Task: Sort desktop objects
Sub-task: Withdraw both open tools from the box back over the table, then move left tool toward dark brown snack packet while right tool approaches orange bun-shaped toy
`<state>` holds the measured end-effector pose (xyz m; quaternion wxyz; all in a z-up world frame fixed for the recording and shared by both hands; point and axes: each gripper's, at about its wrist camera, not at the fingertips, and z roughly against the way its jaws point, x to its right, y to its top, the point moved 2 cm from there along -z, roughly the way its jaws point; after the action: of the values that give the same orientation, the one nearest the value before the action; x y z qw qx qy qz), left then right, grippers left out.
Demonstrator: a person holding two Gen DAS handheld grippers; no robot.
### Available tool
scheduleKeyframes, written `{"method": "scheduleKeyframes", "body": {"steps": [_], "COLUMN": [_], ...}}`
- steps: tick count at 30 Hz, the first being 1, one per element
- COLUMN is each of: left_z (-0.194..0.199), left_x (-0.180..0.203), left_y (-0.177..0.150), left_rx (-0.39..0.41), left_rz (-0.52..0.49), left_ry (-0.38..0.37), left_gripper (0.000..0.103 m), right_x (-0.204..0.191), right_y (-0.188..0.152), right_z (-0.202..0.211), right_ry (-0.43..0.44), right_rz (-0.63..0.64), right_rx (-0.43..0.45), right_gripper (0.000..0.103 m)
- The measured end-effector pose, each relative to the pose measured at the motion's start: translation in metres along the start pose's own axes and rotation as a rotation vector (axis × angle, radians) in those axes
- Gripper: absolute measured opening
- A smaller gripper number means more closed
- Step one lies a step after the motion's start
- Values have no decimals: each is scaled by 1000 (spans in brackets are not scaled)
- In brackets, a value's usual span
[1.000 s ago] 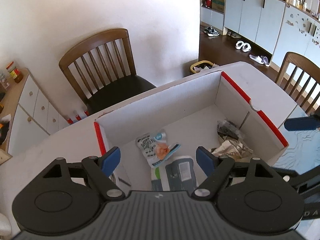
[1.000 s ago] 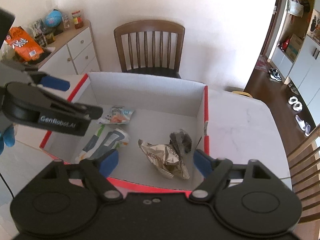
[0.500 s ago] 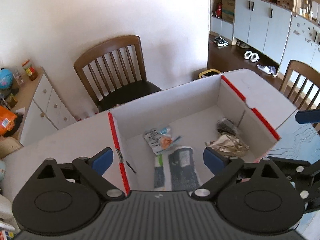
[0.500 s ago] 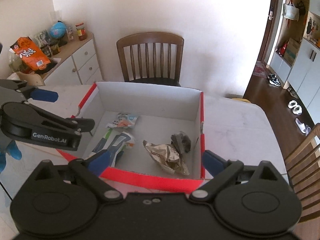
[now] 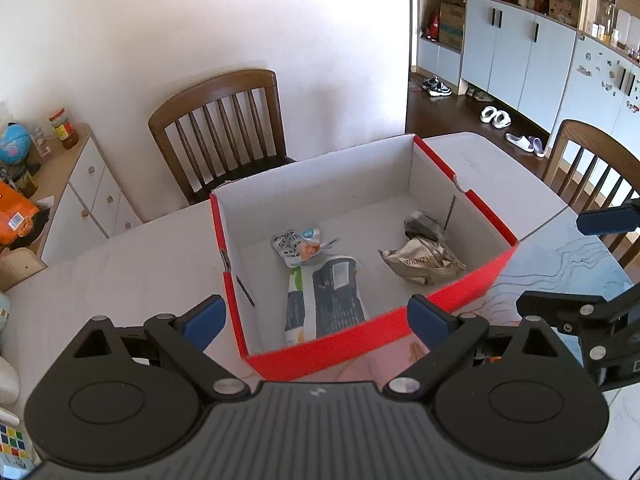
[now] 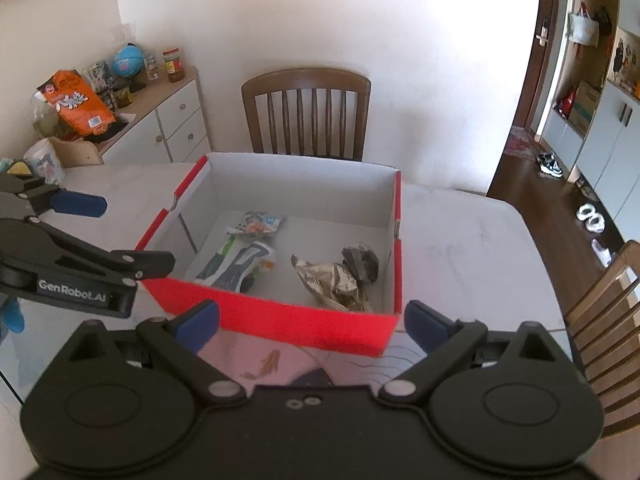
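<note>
Both my claws gape wide and hold nothing: left gripper, right gripper. The wrappers lie inside the red-edged box on the white table, wooden chair behind.

wooden chair, white drawer cabinet, globe

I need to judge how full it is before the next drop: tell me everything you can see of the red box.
The red box is an open, lidless cardboard carton, red outside and along its rims, white inside. It sits flat on the pale table, one side rim notched. Four wrappers lie loose on its floor, which is mostly bare: a small white packet, a long dark-blue and white pouch, a crumpled silver one, a dark crumpled one. Nothing grips it.
</note>
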<state>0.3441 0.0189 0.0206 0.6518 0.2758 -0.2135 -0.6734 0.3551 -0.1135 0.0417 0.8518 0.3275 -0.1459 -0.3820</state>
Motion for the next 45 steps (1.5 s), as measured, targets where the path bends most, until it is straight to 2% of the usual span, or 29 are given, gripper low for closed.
{"method": "scheduleKeyframes", "body": {"steps": [14,22,28,39,45], "left_z": [36,47,48,40,37], "left_x": [23,39,54,56,67], "left_y": [-41,-69,-91,-119,-134], "left_rx": [43,35,37,-6,-13], "left_rz": [10,18,-18,18,-8], "left_ry": [-30,-84,-76,-76,-89], "left_gripper": [98,98,98,97,97], "right_x": [14,23,24,26,24], "right_y": [-36,-62,-80,-110,-121], "right_z": [34,41,39,38,33], "right_ry": [5,-2,-7,-8,-10], "right_rz": [-31,-49,-56,-83,-89], "right_rx": [38,35,23,11,9], "right_gripper": [98,97,96,95,94]}}
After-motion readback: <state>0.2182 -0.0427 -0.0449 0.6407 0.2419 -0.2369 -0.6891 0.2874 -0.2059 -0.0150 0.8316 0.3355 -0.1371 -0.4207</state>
